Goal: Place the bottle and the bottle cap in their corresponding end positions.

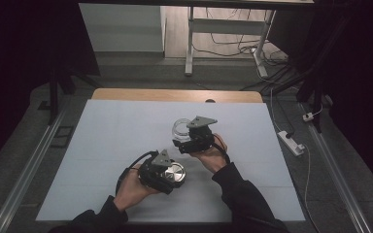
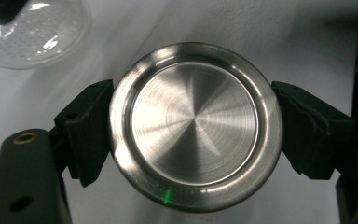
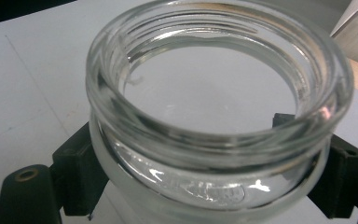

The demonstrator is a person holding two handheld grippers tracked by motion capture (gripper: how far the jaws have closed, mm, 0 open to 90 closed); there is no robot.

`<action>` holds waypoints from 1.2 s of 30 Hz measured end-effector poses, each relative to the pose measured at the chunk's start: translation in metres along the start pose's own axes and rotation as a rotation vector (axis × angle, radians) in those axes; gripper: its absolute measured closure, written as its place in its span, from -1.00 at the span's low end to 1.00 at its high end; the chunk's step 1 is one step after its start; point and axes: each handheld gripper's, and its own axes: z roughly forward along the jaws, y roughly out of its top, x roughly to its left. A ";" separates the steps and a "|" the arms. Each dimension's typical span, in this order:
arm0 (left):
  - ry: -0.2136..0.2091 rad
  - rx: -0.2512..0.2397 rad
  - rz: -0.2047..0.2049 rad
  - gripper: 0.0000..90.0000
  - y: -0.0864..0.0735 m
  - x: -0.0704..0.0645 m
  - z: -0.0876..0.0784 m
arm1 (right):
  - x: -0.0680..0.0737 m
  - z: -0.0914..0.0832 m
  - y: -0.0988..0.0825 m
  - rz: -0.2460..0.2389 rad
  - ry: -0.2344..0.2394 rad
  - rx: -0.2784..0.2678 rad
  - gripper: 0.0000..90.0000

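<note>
White surface [image 1: 102, 145] under dim light: left gripper [image 1: 167, 175] fingers clamped a metal lid [image 2: 195, 125], right gripper [image 1: 187, 141] fingers held a glass jar [image 3: 214, 140] nearby, both w/ firm grips.

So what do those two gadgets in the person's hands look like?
Each is a chunky black device. The left gripper and right gripper each carry a grey three-cornered plate on top and trail a black cable. Their jaws are blocky and black. Both sleeves are dark.
</note>
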 end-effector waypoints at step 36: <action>0.046 0.053 -0.025 -0.58 -0.017 0.009 0.045 | -0.020 0.061 -0.004 0.005 -0.026 0.042 -0.67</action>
